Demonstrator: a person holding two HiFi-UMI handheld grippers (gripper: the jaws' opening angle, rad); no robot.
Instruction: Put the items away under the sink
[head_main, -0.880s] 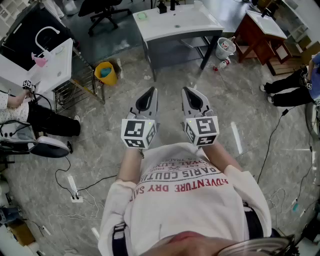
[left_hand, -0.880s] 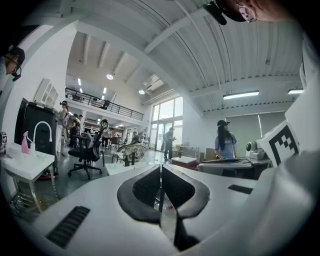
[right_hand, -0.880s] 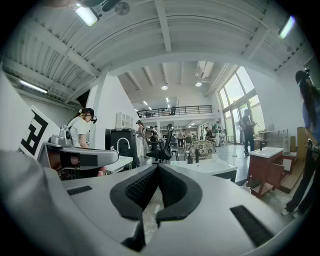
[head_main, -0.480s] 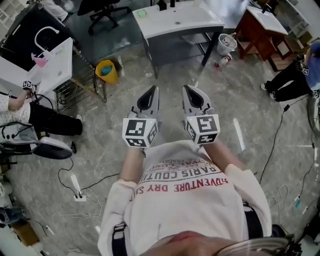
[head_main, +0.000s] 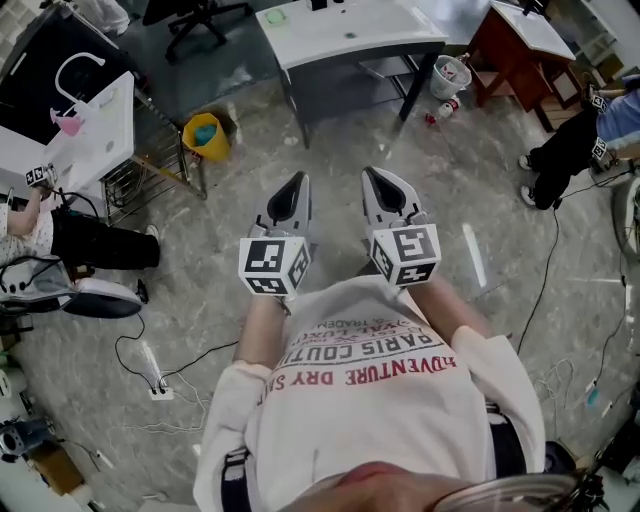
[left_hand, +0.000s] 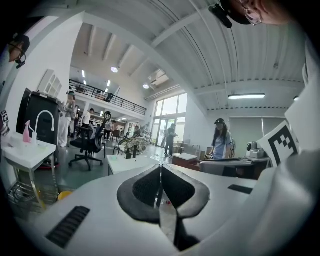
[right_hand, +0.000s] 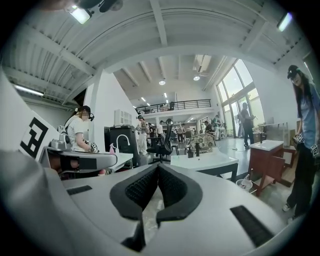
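In the head view my left gripper (head_main: 297, 181) and right gripper (head_main: 373, 176) are held side by side before the person's chest, pointing forward over the marble floor. Both are shut with nothing between the jaws; the left gripper (left_hand: 160, 167) and right gripper (right_hand: 157, 168) show closed pads in their own views. The white sink unit (head_main: 98, 135) stands far off at the left, with a curved faucet (head_main: 75, 66) and a pink spray bottle (head_main: 68, 122) on it. A wire rack (head_main: 140, 182) sits beneath it. The sink unit (left_hand: 27, 151) also appears at the left of the left gripper view.
A yellow bucket (head_main: 203, 135) stands by the rack. Ahead is a white desk (head_main: 345, 35), with a white bin (head_main: 452, 74) and a brown table (head_main: 520, 42) to its right. People sit or stand at the left (head_main: 70, 240) and right (head_main: 570, 145). Cables (head_main: 150, 365) lie on the floor.
Both grippers stay shut and side by side. The floor and furniture have drifted slightly up and left in the head view. The person at the right has shifted position.
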